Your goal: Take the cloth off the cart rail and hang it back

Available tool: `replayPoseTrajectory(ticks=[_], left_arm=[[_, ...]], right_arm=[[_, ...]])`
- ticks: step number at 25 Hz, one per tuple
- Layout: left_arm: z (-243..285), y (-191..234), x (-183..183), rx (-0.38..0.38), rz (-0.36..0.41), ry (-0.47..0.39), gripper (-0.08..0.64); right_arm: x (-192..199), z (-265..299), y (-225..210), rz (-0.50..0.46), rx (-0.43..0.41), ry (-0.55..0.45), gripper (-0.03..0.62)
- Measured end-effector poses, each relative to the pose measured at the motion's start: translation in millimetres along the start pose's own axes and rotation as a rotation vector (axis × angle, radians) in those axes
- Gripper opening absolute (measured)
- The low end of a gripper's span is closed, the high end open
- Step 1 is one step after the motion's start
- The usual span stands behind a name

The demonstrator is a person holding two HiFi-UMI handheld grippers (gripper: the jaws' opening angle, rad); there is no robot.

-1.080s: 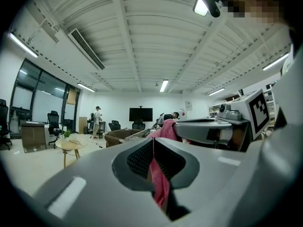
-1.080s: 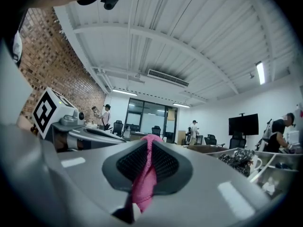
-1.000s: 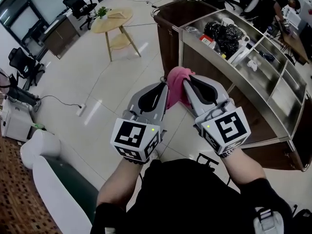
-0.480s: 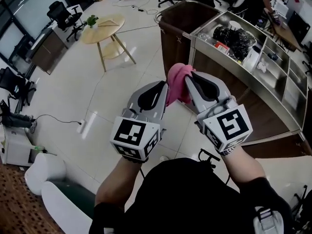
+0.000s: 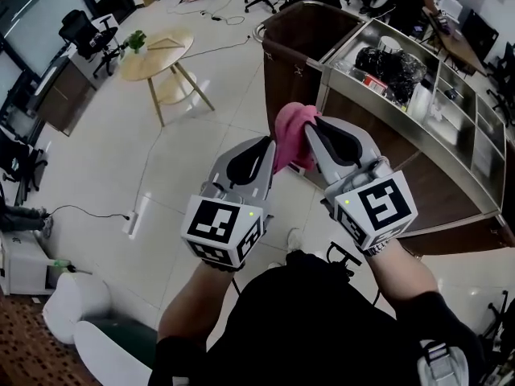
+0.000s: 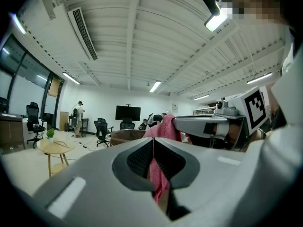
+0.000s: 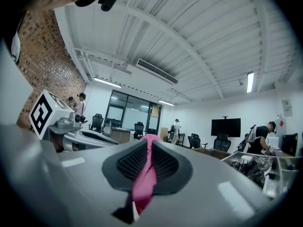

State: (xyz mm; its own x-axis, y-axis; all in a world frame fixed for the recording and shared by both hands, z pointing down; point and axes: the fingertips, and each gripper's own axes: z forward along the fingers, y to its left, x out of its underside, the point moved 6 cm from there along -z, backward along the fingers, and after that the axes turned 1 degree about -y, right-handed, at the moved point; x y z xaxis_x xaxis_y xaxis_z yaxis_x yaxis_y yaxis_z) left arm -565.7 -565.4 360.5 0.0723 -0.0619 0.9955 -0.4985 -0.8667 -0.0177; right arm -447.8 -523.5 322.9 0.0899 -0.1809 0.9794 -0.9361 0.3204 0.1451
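Both grippers are closed on the pink cloth point(image 5: 290, 136). The left gripper point(image 5: 264, 145) pinches one part of it between its pads, and the right gripper point(image 5: 315, 127) pinches another part just beside. The cloth is bunched between the two tips, up in the air and off the cart point(image 5: 386, 159), which stands near, ahead and to the right. The left gripper view shows the fabric point(image 6: 160, 186) hanging down through the closed jaws, and the right gripper view shows the same point(image 7: 143, 183).

The step in hand seems to be bringing the cloth back to the rail. To do it well, I think both grips should stay firm and the grippers should be pulled apart, so the cloth spreads flat. Then it is better to lower the middle over the rail and to open the jaws only when both sides hang evenly. I cannot tell which bar is the rail.
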Motion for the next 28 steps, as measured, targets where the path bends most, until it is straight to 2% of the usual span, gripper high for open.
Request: replayPoseTrajectory(ticks=[8,15,21,28], left_arm=[[43,26,8,0.020,0.020,0.018,0.009],[101,53,-12,0.030,0.040,0.019,0.009],[144,66,-15,0.015,0.047,0.010,0.009],[185,105,-11,0.010,0.032,0.025,0.009]], right_arm=[[12,31,-36,0.015,0.024,-0.024,0.025],[0,69,-87,0.016,0.033,-0.047,0.024],[0,90,-130,0.013,0.021,-0.061,0.023],[6,138,-163,0.028,0.015,-0.055,0.023]])
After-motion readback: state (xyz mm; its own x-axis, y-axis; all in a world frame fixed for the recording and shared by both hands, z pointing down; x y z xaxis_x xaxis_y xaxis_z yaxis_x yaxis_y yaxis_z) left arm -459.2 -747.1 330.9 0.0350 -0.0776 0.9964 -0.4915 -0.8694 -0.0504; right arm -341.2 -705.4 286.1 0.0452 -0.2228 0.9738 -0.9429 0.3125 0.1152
